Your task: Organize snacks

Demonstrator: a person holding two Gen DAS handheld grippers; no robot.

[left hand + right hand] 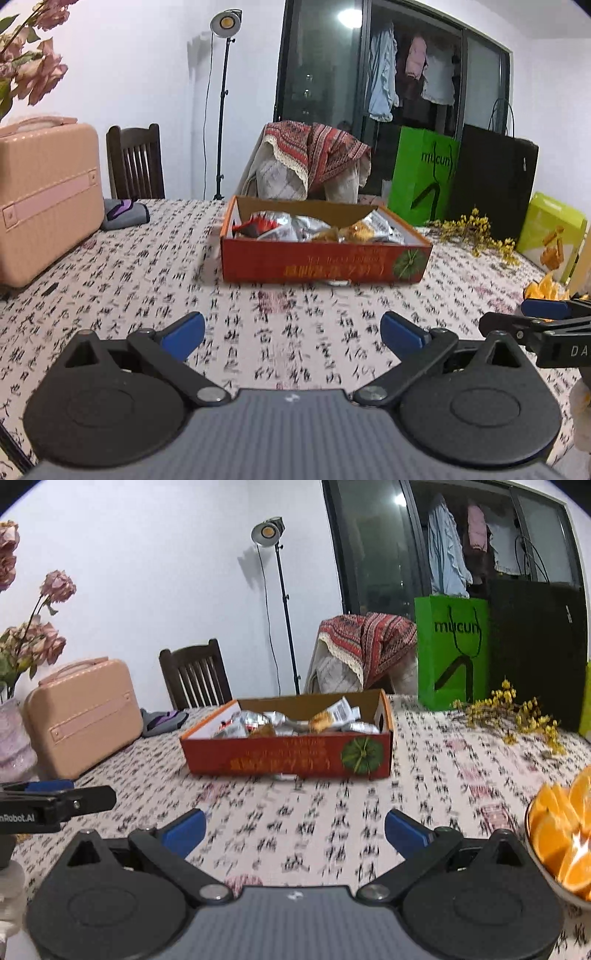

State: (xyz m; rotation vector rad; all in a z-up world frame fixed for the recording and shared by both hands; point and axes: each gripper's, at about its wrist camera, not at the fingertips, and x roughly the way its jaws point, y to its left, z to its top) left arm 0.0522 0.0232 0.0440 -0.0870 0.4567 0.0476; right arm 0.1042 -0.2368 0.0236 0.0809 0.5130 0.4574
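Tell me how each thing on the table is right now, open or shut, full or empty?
Left gripper: open, holding nothing.
Right gripper: open, holding nothing.
Snack box: open on top, upright.
Snack packets: piled inside the box.
Pink case: shut, standing upright.
Bowl: full of orange slices.
Green bag: standing upright.
Lamp: on.

White wall, lit floor lamp, dark window.
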